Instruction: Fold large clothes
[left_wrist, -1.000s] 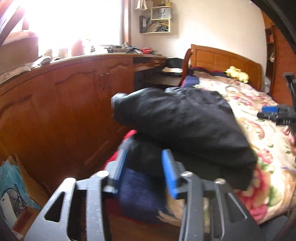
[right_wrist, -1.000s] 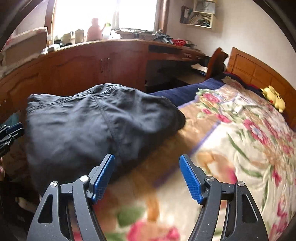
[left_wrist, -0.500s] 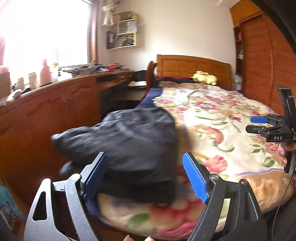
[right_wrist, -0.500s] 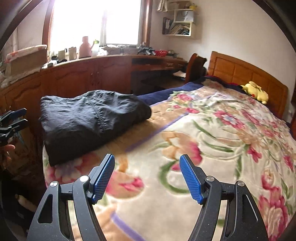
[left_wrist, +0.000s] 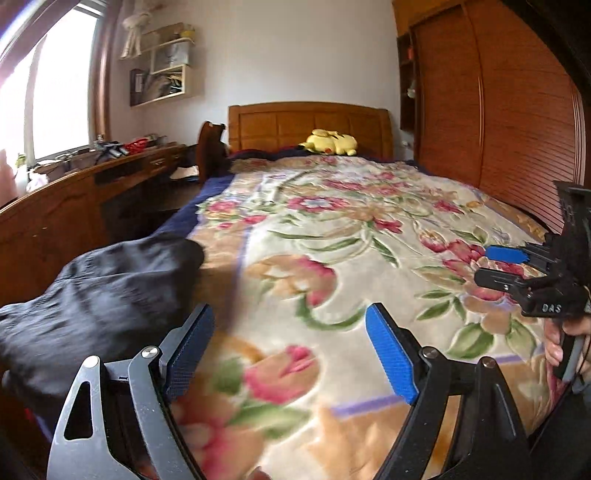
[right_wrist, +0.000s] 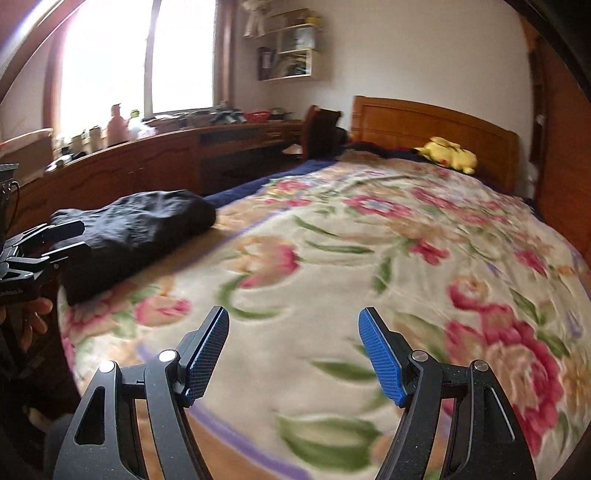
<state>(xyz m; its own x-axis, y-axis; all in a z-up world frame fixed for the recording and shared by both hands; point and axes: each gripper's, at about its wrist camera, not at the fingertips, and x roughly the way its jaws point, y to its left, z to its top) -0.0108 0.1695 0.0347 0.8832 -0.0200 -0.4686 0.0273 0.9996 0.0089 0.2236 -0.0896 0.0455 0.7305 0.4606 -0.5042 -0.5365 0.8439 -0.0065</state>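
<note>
The left tongs (left_wrist: 290, 347) stand apart with nothing between the blue pads; only the flowered blanket (left_wrist: 332, 229) shows through the gap. The right tongs (right_wrist: 293, 350) are apart too, and empty, poised over the near middle of the bed. Each also appears at the edge of the other's view, held by a hand (left_wrist: 561, 339), and neither one touches any cloth.

The task's thing, a dark garment (right_wrist: 136, 229), lies as a compact folded bundle on the near left corner of the bed, its near end close to the mattress edge. It sits just left of the left tongs and well to the left of the right tongs. The rest of the blanket is bare up to the far end, where a yellow plush toy (right_wrist: 447, 153) rests against the wooden headboard (right_wrist: 424, 118). A long wooden tabletop (right_wrist: 155, 144) crowded with small items runs along the left wall under the window.

Judging from the tidy bundle and both empty tongs, the folding of this garment looks finished and set aside; the step in hand appears to be the turn away from it. No other garment shows on the bed, so the next move likely calls for fetching another large piece from outside these views and spreading it flat on the open middle of the blanket.
</note>
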